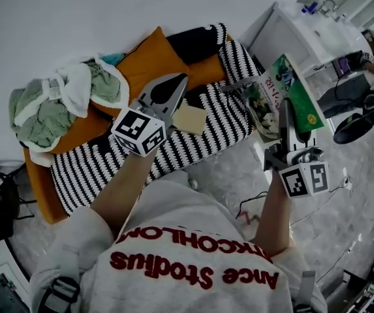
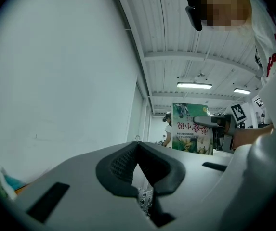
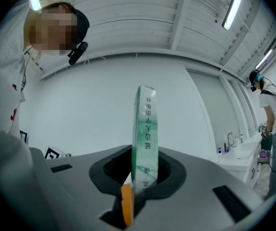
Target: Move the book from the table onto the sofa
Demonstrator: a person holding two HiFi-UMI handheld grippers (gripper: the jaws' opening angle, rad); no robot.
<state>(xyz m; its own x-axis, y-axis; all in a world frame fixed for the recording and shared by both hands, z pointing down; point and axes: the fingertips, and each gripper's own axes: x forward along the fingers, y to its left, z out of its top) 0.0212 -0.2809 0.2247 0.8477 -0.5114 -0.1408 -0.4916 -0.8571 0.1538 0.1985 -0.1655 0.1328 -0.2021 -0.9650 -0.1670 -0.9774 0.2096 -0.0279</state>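
Observation:
The book (image 1: 290, 95), green with a picture cover, hangs in the air over the right end of the sofa (image 1: 206, 142), which has a black-and-white striped cover. My right gripper (image 1: 283, 115) is shut on the book's lower edge. In the right gripper view the book's spine (image 3: 146, 129) stands upright between the jaws, an orange pad beside it. My left gripper (image 1: 175, 82) is shut and empty above the sofa's middle. The left gripper view shows its closed jaws, with the book (image 2: 192, 129) and the right gripper (image 2: 212, 124) beyond them.
An orange cushion (image 1: 144, 60) and a heap of green and white clothes (image 1: 56, 103) lie on the sofa's left part. A tan square piece (image 1: 188, 118) rests on the stripes. A white counter with a sink (image 1: 324, 31) and a black chair (image 1: 363, 116) stand to the right. Cables (image 1: 252, 204) cross the floor.

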